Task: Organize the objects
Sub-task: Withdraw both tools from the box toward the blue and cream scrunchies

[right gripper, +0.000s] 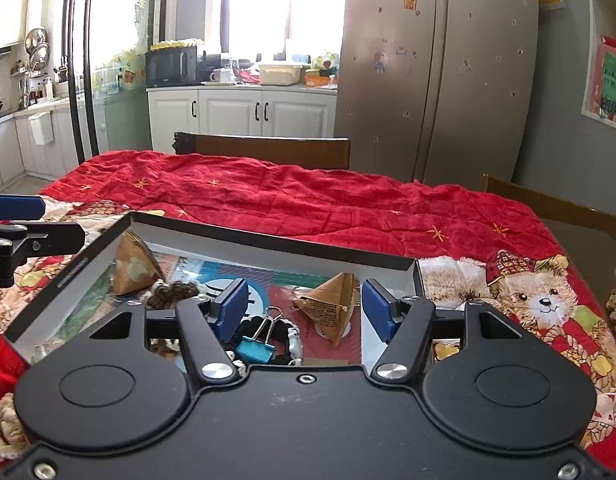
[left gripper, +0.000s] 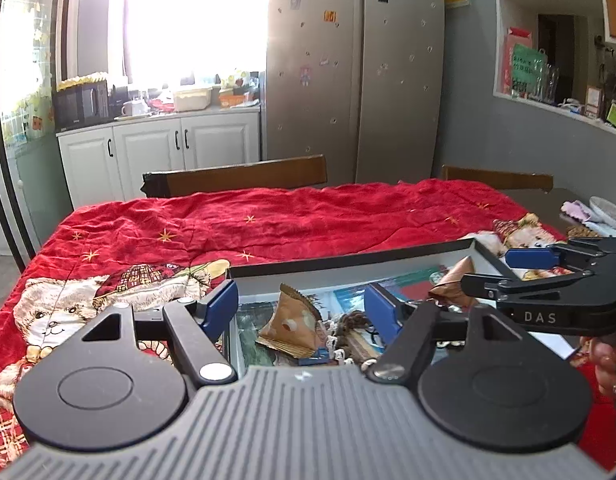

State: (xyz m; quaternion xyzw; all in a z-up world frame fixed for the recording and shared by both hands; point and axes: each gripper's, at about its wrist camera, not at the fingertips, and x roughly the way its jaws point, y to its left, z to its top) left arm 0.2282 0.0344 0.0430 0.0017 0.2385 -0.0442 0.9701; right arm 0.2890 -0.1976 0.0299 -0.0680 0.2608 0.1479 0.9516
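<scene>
Open-topped box crowded with packets, red cloth beyond bare

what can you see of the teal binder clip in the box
The teal binder clip shows only in the right wrist view, lying in the shallow dark-rimmed box near its close edge. Its body looks like painted metal with two silver wire handles, which angle up and away from the camera. It rests on or against a dark beaded loop. The right gripper is open above it, not touching; part of the clip is hidden behind one finger.
</scene>
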